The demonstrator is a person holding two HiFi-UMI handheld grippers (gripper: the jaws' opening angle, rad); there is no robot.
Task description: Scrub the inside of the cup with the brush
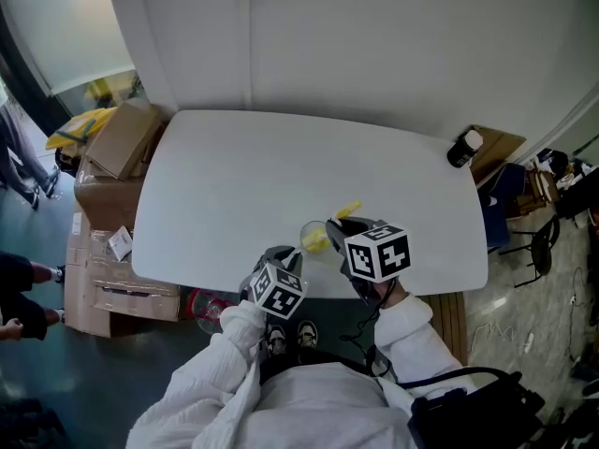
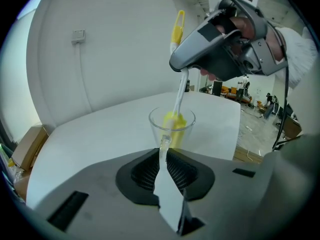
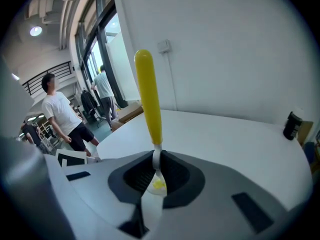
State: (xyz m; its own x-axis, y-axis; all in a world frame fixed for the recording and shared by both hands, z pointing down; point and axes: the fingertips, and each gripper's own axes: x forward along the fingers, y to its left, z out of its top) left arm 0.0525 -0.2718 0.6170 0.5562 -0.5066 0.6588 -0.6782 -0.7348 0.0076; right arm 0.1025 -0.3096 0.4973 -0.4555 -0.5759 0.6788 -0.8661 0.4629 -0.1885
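Note:
A clear glass cup (image 2: 172,127) stands near the front edge of the white table (image 1: 281,185). My left gripper (image 2: 163,151) is shut on the cup's handle (image 2: 164,145). A brush (image 2: 178,79) with a yellow handle and white stem reaches down into the cup, and its yellow head (image 2: 174,123) is inside the glass. My right gripper (image 3: 156,168) is shut on the brush stem, with the yellow handle (image 3: 148,101) rising past its jaws. In the head view the cup (image 1: 314,238) sits between the left gripper (image 1: 281,283) and the right gripper (image 1: 360,241).
A dark bottle with a white cap (image 1: 463,147) stands at the table's far right corner. Cardboard boxes (image 1: 117,148) are stacked on the floor to the left. People (image 3: 62,115) stand beyond the table's left side. A wall (image 1: 374,36) runs behind the table.

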